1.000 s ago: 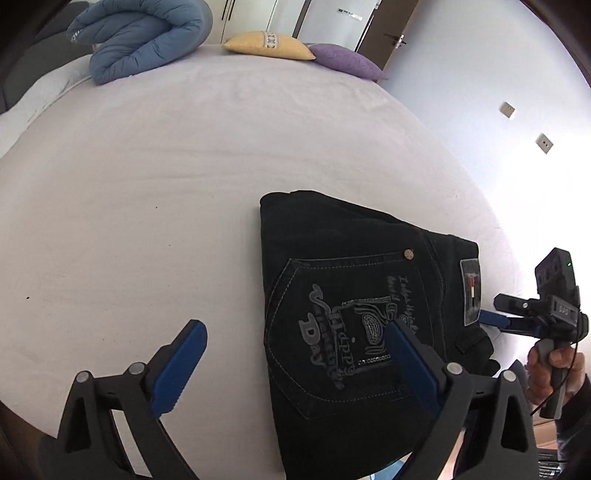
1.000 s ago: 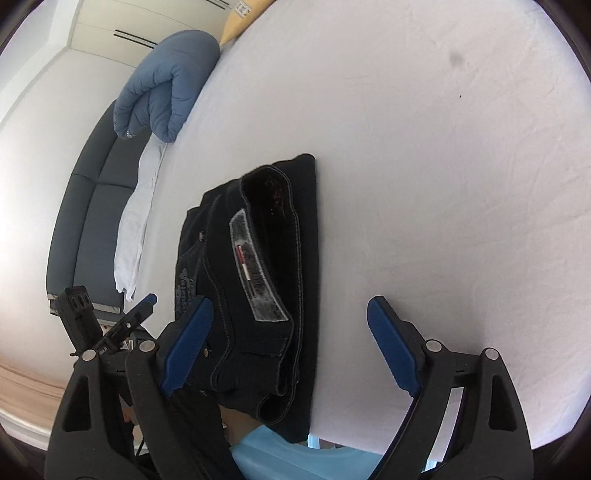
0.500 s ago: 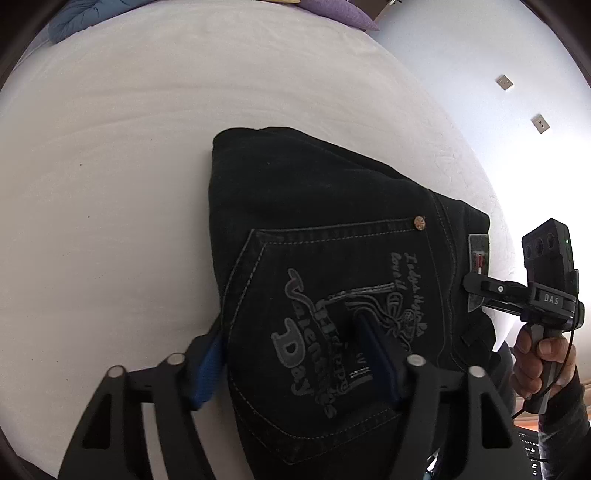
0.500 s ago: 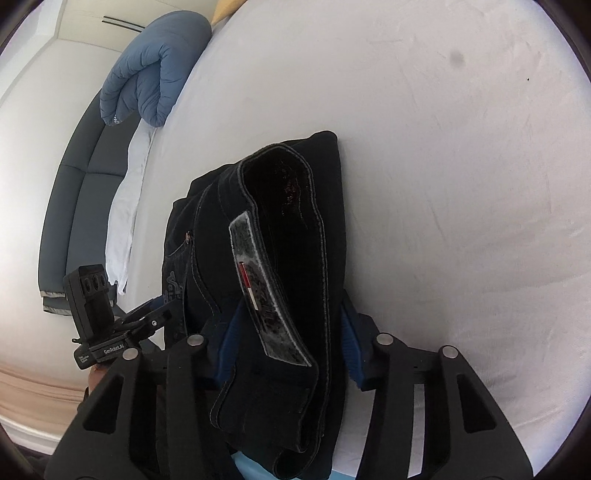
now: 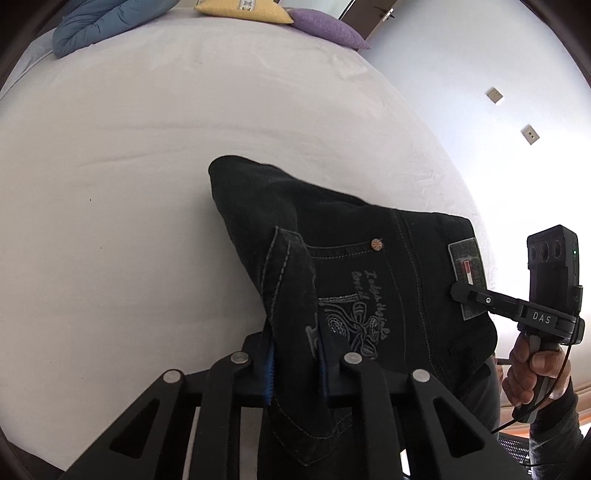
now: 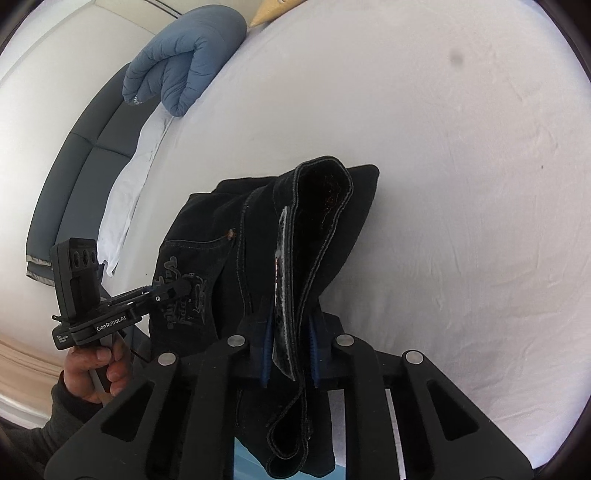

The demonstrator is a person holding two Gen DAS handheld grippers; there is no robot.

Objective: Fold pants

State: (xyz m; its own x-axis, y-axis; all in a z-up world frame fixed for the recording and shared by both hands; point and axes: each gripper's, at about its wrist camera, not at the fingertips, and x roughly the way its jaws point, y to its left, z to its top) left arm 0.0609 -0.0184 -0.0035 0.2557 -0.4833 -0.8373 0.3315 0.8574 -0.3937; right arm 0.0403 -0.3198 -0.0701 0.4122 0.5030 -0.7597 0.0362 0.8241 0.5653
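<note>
Black folded jeans (image 5: 332, 221) lie at the near edge of a white bed (image 5: 110, 184). My left gripper (image 5: 295, 365) pinches the edge by the embroidered back pocket; its jaws are closing and the blue pads press the raised fabric. In the right wrist view, my right gripper (image 6: 290, 354) grips the waistband end of the jeans (image 6: 207, 229) by the grey label, its jaws also closing on the cloth. That end is lifted off the sheet. Each gripper shows in the other's view, held by a hand: the right gripper (image 5: 458, 291) and the left gripper (image 6: 184, 286).
A rolled blue duvet (image 5: 92, 22), a yellow pillow (image 5: 243, 11) and a purple pillow (image 5: 325, 29) lie at the bed's far end. A grey sofa (image 6: 74, 155) with a white cloth (image 6: 129, 192) runs along the left of the bed. A wall (image 5: 480, 74) stands on the right.
Both grippers went from wide open to closed on the jeans. The pocket edge and the waistband end are now bunched and raised off the bed.
</note>
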